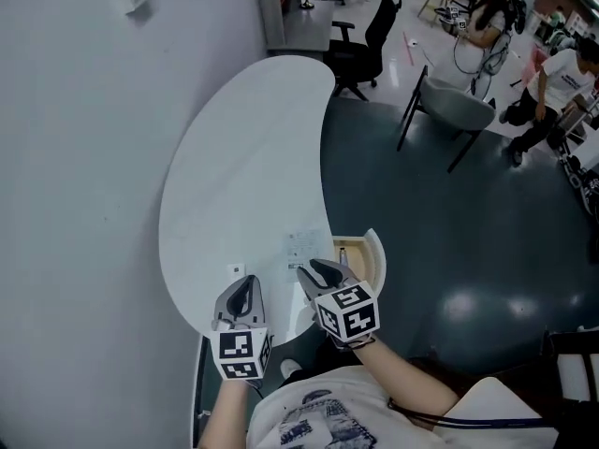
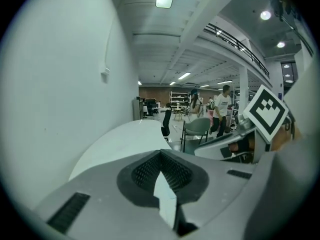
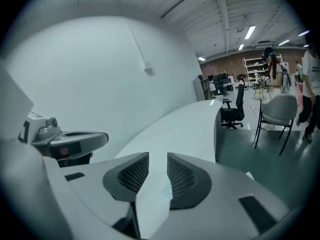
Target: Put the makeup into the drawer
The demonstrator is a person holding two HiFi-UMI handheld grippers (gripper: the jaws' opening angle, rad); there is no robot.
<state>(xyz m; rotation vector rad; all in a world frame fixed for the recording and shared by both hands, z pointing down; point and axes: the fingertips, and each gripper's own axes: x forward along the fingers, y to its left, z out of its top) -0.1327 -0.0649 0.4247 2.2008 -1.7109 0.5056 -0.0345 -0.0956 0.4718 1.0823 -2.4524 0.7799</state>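
White curved table (image 1: 243,157) is standing against a pale wall. Left gripper (image 1: 245,286) is hovering over its near end, jaws meeting at the tips and gripping nothing. Right gripper (image 1: 316,271) is hovering alongside, jaws parted and empty. Wooden drawer (image 1: 372,251) is hanging open at the table's edge, just beside the right gripper. Makeup is too small to make out. Grey chair (image 1: 454,106) is standing well beyond.

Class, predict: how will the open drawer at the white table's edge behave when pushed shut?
The drawer looks stiff and wood-lined, so it likely slides in without flexing. It appears shallow, so it is probably light to push.
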